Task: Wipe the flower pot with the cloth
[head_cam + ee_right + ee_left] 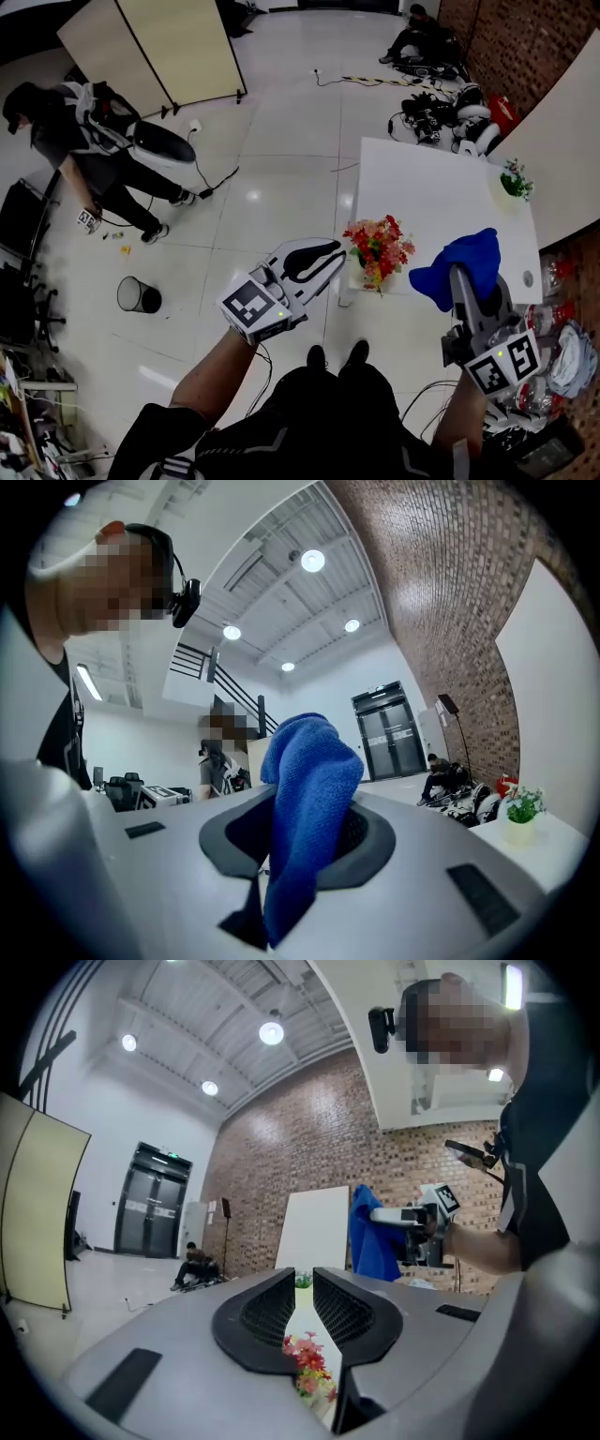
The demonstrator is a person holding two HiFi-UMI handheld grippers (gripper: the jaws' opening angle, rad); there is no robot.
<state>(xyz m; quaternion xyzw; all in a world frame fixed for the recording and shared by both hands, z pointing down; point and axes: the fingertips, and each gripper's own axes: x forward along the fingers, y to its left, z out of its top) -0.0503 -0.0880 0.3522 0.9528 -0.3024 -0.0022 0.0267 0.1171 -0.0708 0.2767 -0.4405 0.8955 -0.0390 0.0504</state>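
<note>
Flower pot (375,253) ahead of left gripper (336,255), jaws near-closed, empty; right gripper (459,283) jaws clamp cloth (466,261).

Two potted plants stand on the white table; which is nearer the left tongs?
The pot with red and orange flowers, right beside the left tongs; the small green plant stands much farther away.

Blossoms (378,246) cover nearly all of the flower pot (360,277) — through the slit of the left gripper (303,1302) only a sliver of them shows. The cloth (305,799) hides the pads of the right gripper (302,841). At two o'clock on the table (422,178), a plant (515,181) is too small to identify.
</note>
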